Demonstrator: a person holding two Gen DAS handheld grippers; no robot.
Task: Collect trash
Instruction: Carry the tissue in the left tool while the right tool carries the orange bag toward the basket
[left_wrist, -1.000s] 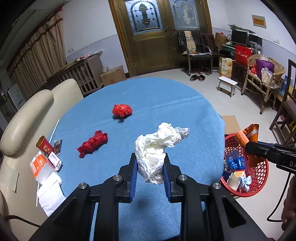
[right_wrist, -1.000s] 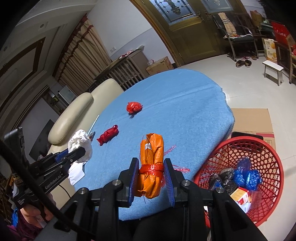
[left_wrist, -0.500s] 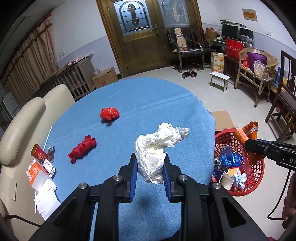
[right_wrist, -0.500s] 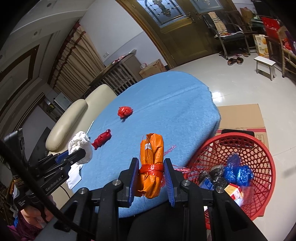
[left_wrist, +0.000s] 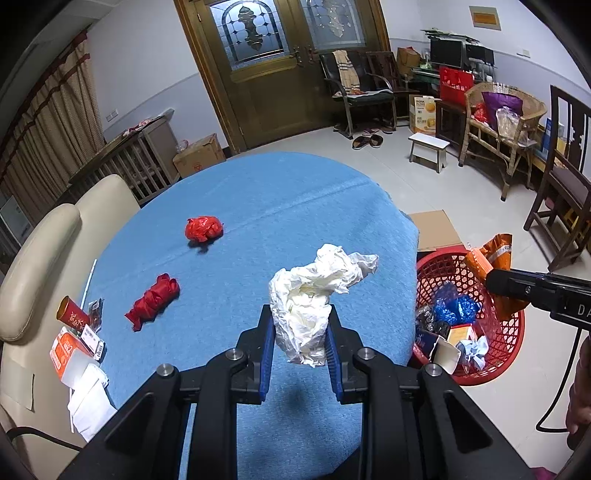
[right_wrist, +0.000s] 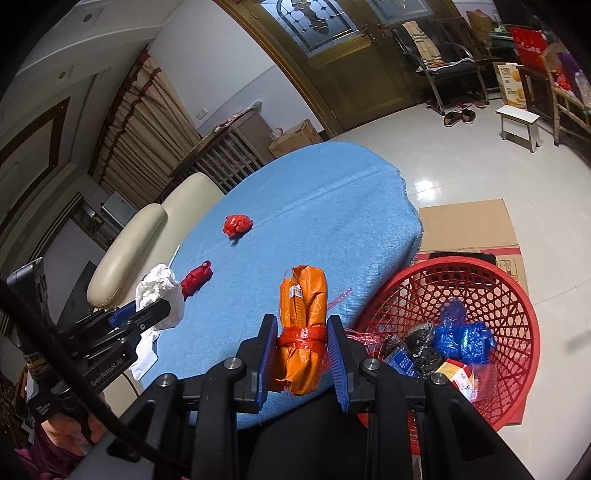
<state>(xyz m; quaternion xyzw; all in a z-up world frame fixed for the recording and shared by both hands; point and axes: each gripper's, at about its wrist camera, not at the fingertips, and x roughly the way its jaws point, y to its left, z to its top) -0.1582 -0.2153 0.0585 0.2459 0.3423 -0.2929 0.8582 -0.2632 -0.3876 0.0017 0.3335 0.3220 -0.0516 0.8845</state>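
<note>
My left gripper (left_wrist: 300, 325) is shut on a crumpled white paper wad (left_wrist: 314, 295), held above the blue tablecloth (left_wrist: 280, 206). My right gripper (right_wrist: 302, 341) is shut on an orange wrapped packet tied with red band (right_wrist: 301, 321), held at the table's right edge beside the red mesh basket (right_wrist: 517, 306). The basket (left_wrist: 513, 343) stands on the floor and holds several pieces of trash. A round red wad (left_wrist: 204, 229) and a long red wad (left_wrist: 153, 301) lie on the cloth. The left gripper with the white wad also shows in the right wrist view (right_wrist: 159, 295).
Small boxes and papers (left_wrist: 74, 343) lie at the table's left edge by a cream sofa (left_wrist: 40, 258). Flat cardboard (right_wrist: 469, 225) lies on the floor behind the basket. Chairs, a stool (left_wrist: 428, 146) and a door stand farther back.
Both grippers have shifted right toward the basket while keeping their loads. The basket now shows larger and closer in both views.
</note>
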